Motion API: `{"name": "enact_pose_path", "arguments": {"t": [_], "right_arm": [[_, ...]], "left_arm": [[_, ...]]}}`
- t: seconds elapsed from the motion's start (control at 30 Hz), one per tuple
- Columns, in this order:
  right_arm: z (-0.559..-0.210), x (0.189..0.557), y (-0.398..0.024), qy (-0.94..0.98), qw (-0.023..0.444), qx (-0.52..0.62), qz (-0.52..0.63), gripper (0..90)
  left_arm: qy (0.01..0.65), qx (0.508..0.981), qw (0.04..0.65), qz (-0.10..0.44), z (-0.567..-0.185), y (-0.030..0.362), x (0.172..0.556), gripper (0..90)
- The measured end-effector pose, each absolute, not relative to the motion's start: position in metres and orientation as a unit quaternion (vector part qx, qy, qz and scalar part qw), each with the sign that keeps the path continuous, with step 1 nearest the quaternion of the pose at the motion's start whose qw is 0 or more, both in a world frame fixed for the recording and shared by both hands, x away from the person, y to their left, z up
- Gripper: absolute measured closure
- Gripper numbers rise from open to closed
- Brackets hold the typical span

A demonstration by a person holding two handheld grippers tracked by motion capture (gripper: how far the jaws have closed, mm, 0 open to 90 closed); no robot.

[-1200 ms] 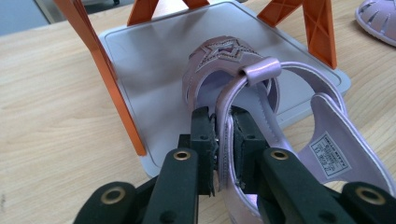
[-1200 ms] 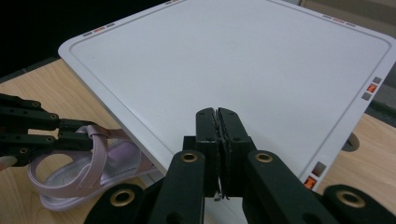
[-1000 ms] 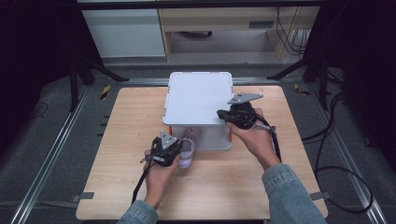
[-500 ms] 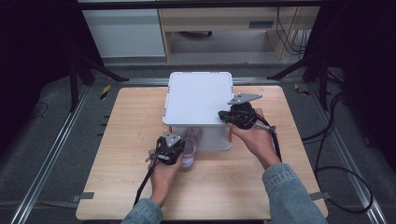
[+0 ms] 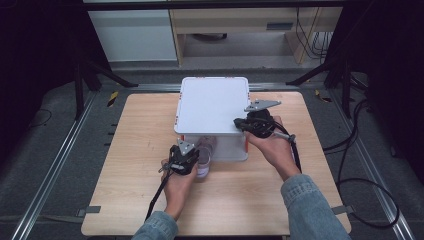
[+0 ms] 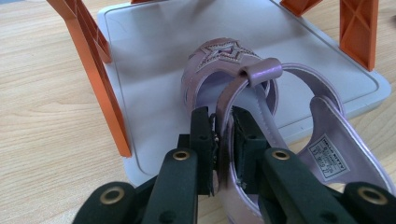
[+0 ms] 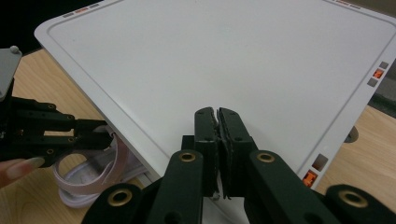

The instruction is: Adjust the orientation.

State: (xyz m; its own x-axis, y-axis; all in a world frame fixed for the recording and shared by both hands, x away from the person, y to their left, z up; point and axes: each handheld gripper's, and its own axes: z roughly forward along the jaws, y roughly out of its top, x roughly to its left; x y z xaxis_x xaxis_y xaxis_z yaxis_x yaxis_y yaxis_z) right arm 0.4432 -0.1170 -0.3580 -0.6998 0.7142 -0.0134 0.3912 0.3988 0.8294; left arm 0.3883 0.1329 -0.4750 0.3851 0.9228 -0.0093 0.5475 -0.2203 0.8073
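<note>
A lilac sandal [image 5: 205, 159] with a star on its toe band [image 6: 223, 52] lies at the front of a white two-level shelf [image 5: 212, 102]. Its toe rests on the lower plate [image 6: 154, 51] between orange legs [image 6: 100, 70]. My left gripper [image 6: 223, 119] is shut on the sandal's strap; in the high view it [image 5: 194, 156] sits just left of the shoe. My right gripper [image 7: 217, 114] is shut with nothing seen between its jaws, over the top plate [image 7: 233, 51] near its front right corner [image 5: 239, 123]. The right gripper view also takes in the sandal [image 7: 88, 184].
The shelf stands mid-table on a wooden top [image 5: 140, 135]. Bare wood lies to the left, right and front. Black stand legs [image 5: 100, 70] and a cabinet [image 5: 135, 35] stand beyond the far edge. Cables [image 5: 360, 150] trail on the floor at right.
My left gripper has carried the sandal slightly right and forward, so its toe is under the shelf's front edge. The right gripper has stayed put.
</note>
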Motion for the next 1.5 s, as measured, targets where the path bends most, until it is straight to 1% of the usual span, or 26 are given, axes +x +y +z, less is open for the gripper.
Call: {"name": "enact_pose_path", "arguments": {"t": [0.17, 0.3, 0.37, 0.4, 0.43, 0.47, 0.5, 0.57, 0.6, 0.67, 0.7, 0.73, 0.8, 0.83, 0.87, 0.9, 0.93, 1.07, 1.2, 1.37, 1.5], "right_arm": [[-0.358, 0.443, -0.117, 0.815, 0.188, 0.339, 0.431, 87.0], [-0.358, 0.443, -0.117, 0.815, 0.188, 0.339, 0.431, 86.7], [-0.358, 0.444, -0.117, 0.815, 0.188, 0.339, 0.431, 86.5], [-0.358, 0.443, -0.117, 0.815, 0.187, 0.34, 0.431, 86.2], [-0.358, 0.443, -0.117, 0.815, 0.187, 0.34, 0.431, 86.2], [-0.359, 0.443, -0.118, 0.814, 0.188, 0.339, 0.432, 86.1], [-0.359, 0.443, -0.118, 0.814, 0.187, 0.339, 0.433, 85.7], [-0.359, 0.443, -0.118, 0.814, 0.187, 0.339, 0.433, 85.6], [-0.358, 0.443, -0.118, 0.814, 0.187, 0.34, 0.433, 85.5], [-0.358, 0.443, -0.118, 0.814, 0.188, 0.34, 0.432, 85.4], [-0.358, 0.443, -0.118, 0.814, 0.189, 0.339, 0.432, 85.4], [-0.358, 0.443, -0.118, 0.814, 0.188, 0.34, 0.432, 85.2], [-0.358, 0.443, -0.119, 0.814, 0.188, 0.34, 0.431, 85.1], [-0.358, 0.443, -0.119, 0.814, 0.188, 0.34, 0.431, 85.1], [-0.358, 0.442, -0.119, 0.815, 0.188, 0.341, 0.43, 85.1], [-0.358, 0.442, -0.119, 0.815, 0.188, 0.341, 0.43, 85.1], [-0.358, 0.442, -0.119, 0.815, 0.187, 0.342, 0.43, 85.0], [-0.358, 0.443, -0.119, 0.814, 0.187, 0.342, 0.431, 85.0], [-0.358, 0.443, -0.119, 0.813, 0.188, 0.343, 0.431, 85.1], [-0.358, 0.443, -0.119, 0.813, 0.188, 0.343, 0.431, 85.1], [-0.359, 0.443, -0.119, 0.813, 0.187, 0.342, 0.432, 85.1]], "left_arm": [[0.502, 0.735, 0.384, 0.246, -0.476, 0.128, 0.388, 78.4], [0.496, 0.737, 0.392, 0.242, -0.474, 0.13, 0.389, 74.2], [0.486, 0.741, 0.395, 0.241, -0.473, 0.131, 0.388, 70.2], [0.468, 0.75, 0.395, 0.249, -0.471, 0.133, 0.386, 68.1], [0.468, 0.75, 0.395, 0.249, -0.471, 0.133, 0.386, 66.3], [0.456, 0.756, 0.395, 0.255, -0.469, 0.134, 0.384, 66.3], [0.443, 0.76, 0.394, 0.265, -0.467, 0.134, 0.381, 64.2], [0.42, 0.762, 0.398, 0.29, -0.46, 0.137, 0.375, 63.5], [0.395, 0.768, 0.408, 0.297, -0.453, 0.141, 0.369, 63.0], [0.356, 0.787, 0.411, 0.292, -0.445, 0.142, 0.362, 68.1], [0.356, 0.787, 0.411, 0.292, -0.445, 0.142, 0.362, 70.3], [0.31, 0.816, 0.398, 0.283, -0.44, 0.14, 0.354, 72.5], [0.271, 0.834, 0.384, 0.29, -0.436, 0.138, 0.344, 78.8], [0.271, 0.834, 0.384, 0.29, -0.436, 0.138, 0.344, 81.1], [0.241, 0.849, 0.375, 0.283, -0.435, 0.138, 0.334, 83.2], [0.241, 0.849, 0.375, 0.283, -0.435, 0.138, 0.334, 84.6], [0.216, 0.863, 0.366, 0.273, -0.438, 0.138, 0.326, 85.8], [0.192, 0.879, 0.35, 0.262, -0.448, 0.139, 0.317, 88.7], [0.179, 0.888, 0.341, 0.252, -0.459, 0.137, 0.32, 89.3], [0.182, 0.895, 0.328, 0.243, -0.471, 0.136, 0.325, 89.4], [0.184, 0.899, 0.313, 0.247, -0.478, 0.138, 0.327, 89.4]]}}
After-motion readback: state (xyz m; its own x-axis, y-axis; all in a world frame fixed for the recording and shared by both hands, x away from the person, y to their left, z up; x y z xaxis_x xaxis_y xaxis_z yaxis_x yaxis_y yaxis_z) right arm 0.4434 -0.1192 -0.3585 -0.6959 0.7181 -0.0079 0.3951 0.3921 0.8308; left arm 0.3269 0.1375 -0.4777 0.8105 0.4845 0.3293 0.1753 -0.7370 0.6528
